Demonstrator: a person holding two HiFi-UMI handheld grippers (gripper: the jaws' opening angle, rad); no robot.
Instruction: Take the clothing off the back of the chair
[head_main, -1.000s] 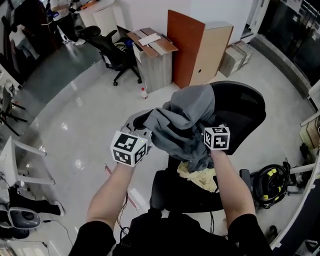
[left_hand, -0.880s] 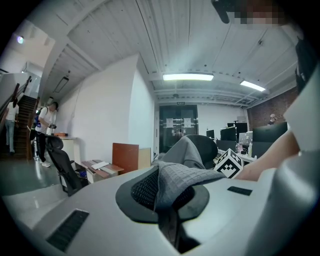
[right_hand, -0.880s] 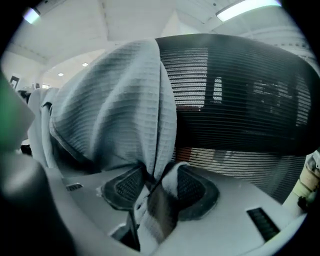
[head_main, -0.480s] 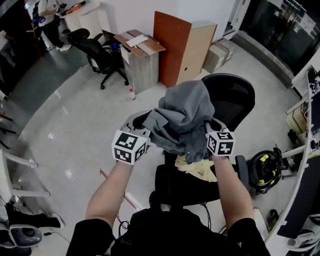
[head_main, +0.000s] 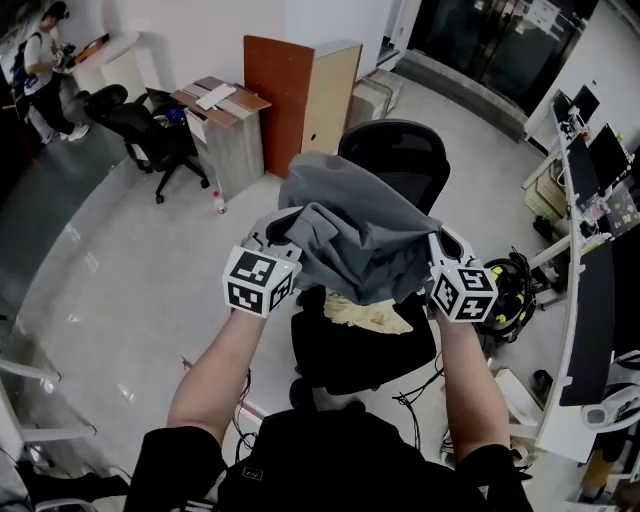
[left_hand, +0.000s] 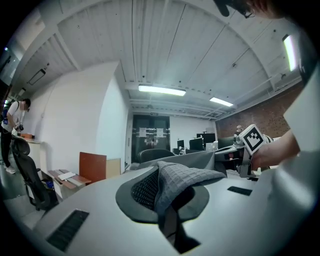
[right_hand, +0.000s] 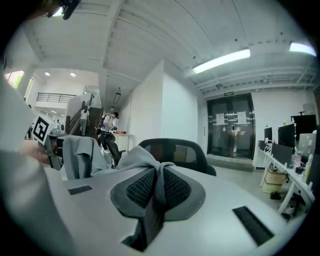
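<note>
Head view: pale glossy floor (head_main: 130, 270) of an open office. The black chair (head_main: 400, 155) stands mid-frame with a yellowish cloth (head_main: 365, 315) on its seat. The grey garment (head_main: 355, 235) hangs bunched between the left tool (head_main: 283, 222) and the right tool (head_main: 437, 240), held up over the seat in front of the backrest. Behind are a brown panel cabinet (head_main: 275, 95), a second office chair (head_main: 140, 120), a person (head_main: 45, 40) at top left, and a worktop (head_main: 590, 180) with monitors at right. The jaws are buried in cloth from this angle.

Left gripper view: the left tool (left_hand: 165, 195) is pressed together, pinching a ribbed fold of the garment (left_hand: 182, 175). Only here: ceiling strip light (left_hand: 161, 90), dark glass doors (left_hand: 150, 145), a brick wall (left_hand: 260, 110), and the right tool's marker cube (left_hand: 252, 138) across the stretched cloth.

Right gripper view: the right tool (right_hand: 157, 187) has just been closing, and its jaws now nip a thin tuck of grey cloth. The chair backrest (right_hand: 175, 150) sits beyond the cloth, apart from it, which the head view leaves unclear. The left tool's cube (right_hand: 40, 129) shows at far left.
</note>
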